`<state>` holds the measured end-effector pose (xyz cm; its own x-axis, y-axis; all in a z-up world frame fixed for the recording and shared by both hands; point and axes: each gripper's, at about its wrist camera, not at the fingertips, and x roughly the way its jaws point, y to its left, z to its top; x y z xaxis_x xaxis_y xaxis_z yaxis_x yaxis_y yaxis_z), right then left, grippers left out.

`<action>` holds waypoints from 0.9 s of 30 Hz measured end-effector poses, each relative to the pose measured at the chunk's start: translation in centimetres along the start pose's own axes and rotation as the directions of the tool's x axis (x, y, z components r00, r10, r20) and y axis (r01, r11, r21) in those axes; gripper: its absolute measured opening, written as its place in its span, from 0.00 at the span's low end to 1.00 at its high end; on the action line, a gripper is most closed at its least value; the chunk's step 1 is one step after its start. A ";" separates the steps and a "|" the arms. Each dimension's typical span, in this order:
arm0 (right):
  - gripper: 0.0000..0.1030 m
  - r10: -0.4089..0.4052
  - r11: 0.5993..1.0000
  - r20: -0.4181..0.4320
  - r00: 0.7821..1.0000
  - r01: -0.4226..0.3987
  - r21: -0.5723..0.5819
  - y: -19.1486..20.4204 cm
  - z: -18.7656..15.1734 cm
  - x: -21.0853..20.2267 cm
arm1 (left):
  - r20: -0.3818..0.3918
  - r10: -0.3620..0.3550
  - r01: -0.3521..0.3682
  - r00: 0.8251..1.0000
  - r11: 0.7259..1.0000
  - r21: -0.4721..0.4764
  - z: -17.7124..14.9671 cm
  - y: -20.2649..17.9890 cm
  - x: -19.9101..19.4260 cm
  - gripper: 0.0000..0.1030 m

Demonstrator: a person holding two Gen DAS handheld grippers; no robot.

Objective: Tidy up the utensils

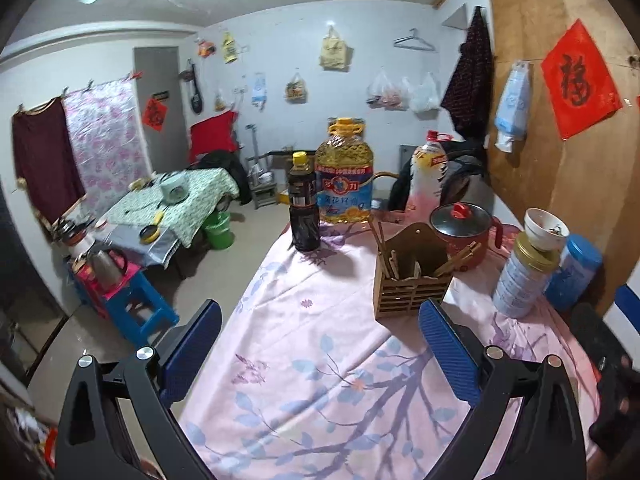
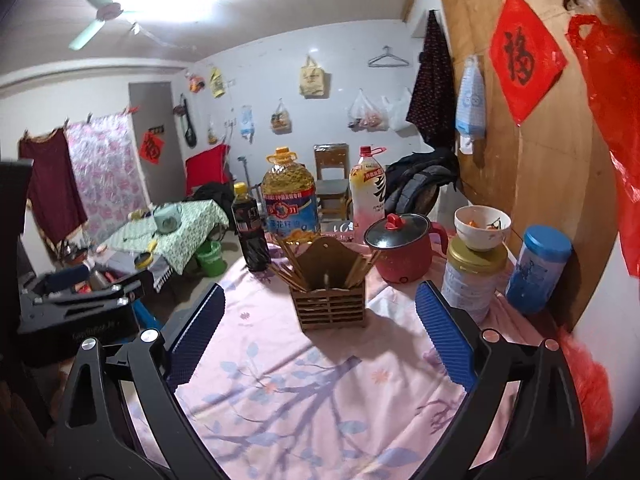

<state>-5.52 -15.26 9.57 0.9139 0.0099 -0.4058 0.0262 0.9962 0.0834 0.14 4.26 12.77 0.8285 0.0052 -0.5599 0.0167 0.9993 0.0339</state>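
A brown slatted wooden utensil holder with a peaked back panel stands upright on the desk's pink floral cloth, roughly mid-desk, ahead of both grippers and touched by neither. Brown wooden chopsticks stand in it, long axes near vertical, their tops fanning out to the left and to the right; their number is too hard to count.

The right gripper has its blue ribbed fingers wide apart with nothing between them. The left gripper likewise stands wide and empty, the holder lying far and to the right of it.

Behind the holder stand one dark sauce bottle, one big yellow oil jug, one pale drink bottle and one red electric pot. At right, one white bowl sits atop one gold-lidded tin, beside one blue canister.
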 end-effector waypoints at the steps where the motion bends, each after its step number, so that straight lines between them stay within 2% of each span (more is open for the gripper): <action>1: 0.90 0.009 1.000 -0.005 1.000 -0.009 -0.004 -0.6 0.0 0.4 | -0.010 0.006 -0.006 1.000 1.000 -0.018 0.0 -1.0 0.2 0.94; 8: 0.90 0.087 0.995 -0.089 0.992 -0.082 0.062 -6.1 0.1 3.9 | -0.057 0.115 -0.118 0.992 0.992 -0.053 -0.4 -4.8 1.2 0.94; 11: 0.90 0.130 0.985 -0.105 0.986 -0.116 0.130 -7.3 -0.1 5.4 | -0.058 0.139 -0.141 0.989 0.989 -0.033 -0.6 -5.6 1.4 0.94; 14: 0.90 0.133 0.979 -0.110 0.985 -0.114 0.167 -7.2 -0.4 6.3 | -0.050 0.133 -0.133 0.990 0.991 0.001 -0.5 -5.9 2.3 0.94; 21: 0.90 0.001 0.979 -0.095 0.995 0.018 0.201 -4.9 -1.1 7.2 | -0.051 0.021 -0.017 0.998 0.997 0.082 0.6 -4.2 5.7 0.94; 23: 0.90 -0.074 0.973 -0.094 0.993 0.093 0.209 -3.8 -1.8 7.2 | -0.050 0.002 0.004 0.999 0.994 0.106 0.7 -3.4 6.6 0.94; 27: 0.90 -0.134 0.964 -0.109 0.985 0.155 0.215 -2.5 -2.5 7.2 | -0.076 -0.036 0.047 0.996 0.987 0.151 0.7 -2.6 8.3 0.94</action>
<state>-0.01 -17.45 4.19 0.8524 -0.1142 -0.5103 0.2541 0.9433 0.2134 7.33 1.71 8.59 0.7827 -0.0283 -0.6217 0.1406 0.9812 0.1323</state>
